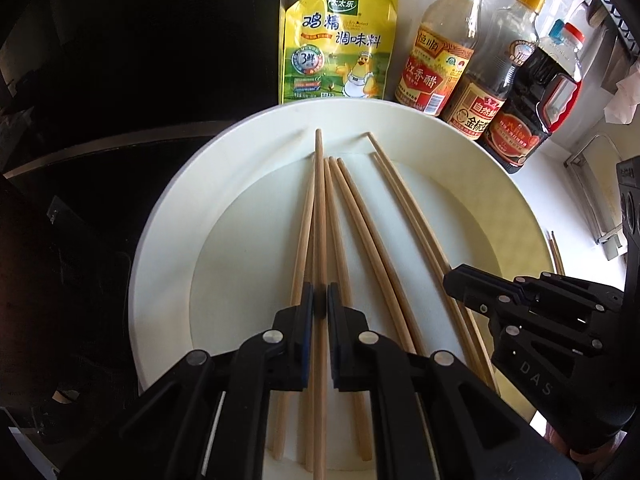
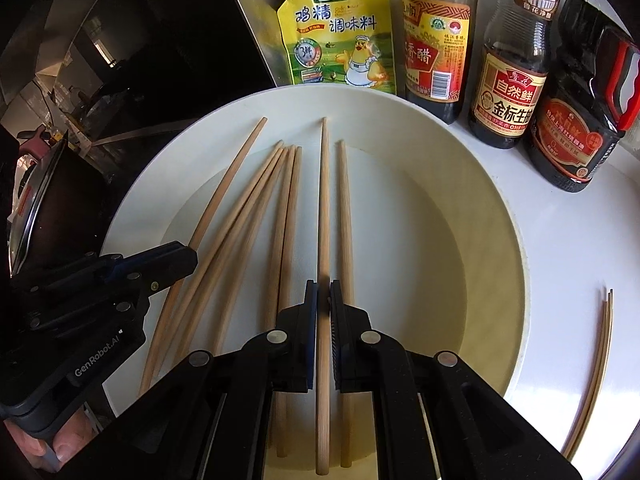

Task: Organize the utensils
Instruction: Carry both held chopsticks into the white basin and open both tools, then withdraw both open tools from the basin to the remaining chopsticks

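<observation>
Nearest the lens, one chopstick (image 1: 320,216) is clamped between the nearly closed fingers of the left gripper (image 1: 320,305), with the stick running forward over the white plate (image 1: 168,216). In the same manner, a second chopstick (image 2: 323,216) is pinched by the right gripper (image 2: 323,300), whose fingers are closed down to the width of the stick. The remaining loose chopsticks (image 2: 256,208) are fanned across the plate beneath and beside both held sticks.

A slip is judged likely if either round stick is lifted by so short a contact patch; it could pivot and drop back among the others. Neighbouring sticks lying close beside the fingers could be dragged or rolled off the rim. The two grippers are close together, so a collision is possible if they are swung inward.

Behind the plate, a yellow seasoning pouch (image 1: 340,40) and three sauce bottles (image 2: 508,80) are stood on the worktop (image 2: 568,248); a long stick swept backward could topple them.

Only the right wrist view shows thin sticks (image 2: 596,372) lying on the worktop beside the plate in full; in the left wrist view they are barely glimpsed.
</observation>
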The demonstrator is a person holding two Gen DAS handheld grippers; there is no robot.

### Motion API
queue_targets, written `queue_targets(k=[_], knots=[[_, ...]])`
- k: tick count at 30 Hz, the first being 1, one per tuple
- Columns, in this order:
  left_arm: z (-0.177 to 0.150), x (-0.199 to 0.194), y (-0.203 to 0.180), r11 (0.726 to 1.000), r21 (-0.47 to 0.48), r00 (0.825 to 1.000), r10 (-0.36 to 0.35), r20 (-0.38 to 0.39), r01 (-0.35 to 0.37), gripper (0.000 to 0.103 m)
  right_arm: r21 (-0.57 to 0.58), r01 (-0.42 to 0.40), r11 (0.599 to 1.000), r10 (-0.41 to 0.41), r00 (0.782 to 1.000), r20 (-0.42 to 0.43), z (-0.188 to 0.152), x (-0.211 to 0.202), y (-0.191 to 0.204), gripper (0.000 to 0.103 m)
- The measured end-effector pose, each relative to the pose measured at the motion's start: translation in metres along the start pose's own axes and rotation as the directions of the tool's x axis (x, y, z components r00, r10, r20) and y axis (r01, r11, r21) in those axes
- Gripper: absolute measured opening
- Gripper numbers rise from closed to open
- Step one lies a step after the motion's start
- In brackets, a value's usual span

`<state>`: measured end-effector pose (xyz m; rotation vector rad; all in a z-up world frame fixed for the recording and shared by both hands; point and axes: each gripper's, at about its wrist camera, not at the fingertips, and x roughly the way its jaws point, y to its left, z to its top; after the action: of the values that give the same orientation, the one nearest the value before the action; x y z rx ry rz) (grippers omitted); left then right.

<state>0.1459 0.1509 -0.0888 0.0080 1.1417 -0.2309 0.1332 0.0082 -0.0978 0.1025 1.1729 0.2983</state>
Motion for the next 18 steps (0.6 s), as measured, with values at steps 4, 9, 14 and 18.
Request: queue_targets(k=[4,9,14,18], knots=[[-0.004,0.003,0.001,1.0,-0.005,1.0,0.001,-0.006,-0.001,0.013,0.006,0.002,1.0,-0.002,1.0,-0.013,-0.001,0.003,-0.001,0.007],[-0.003,0.0,0.004,1.0,-0.016,1.0,0.003,0.001,-0.003,0.016,-0.002,0.01,1.0,-0.01,1.0,0.014,0.001,-0.004,0.0,0.013],[0.0,-0.007,0.007,1.0,-0.023,1.0,0.011,0.012,-0.011,0.017,0.003,0.009,1.0,-0.009,1.0,0.025,0.0,-0.011,-0.001,0.013],[-0.001,-0.014,0.005,1.0,-0.019,1.0,0.015,0.024,-0.014,0.019,0.0,0.003,1.0,-0.003,0.999,0.037,-0.003,-0.019,0.0,0.013]])
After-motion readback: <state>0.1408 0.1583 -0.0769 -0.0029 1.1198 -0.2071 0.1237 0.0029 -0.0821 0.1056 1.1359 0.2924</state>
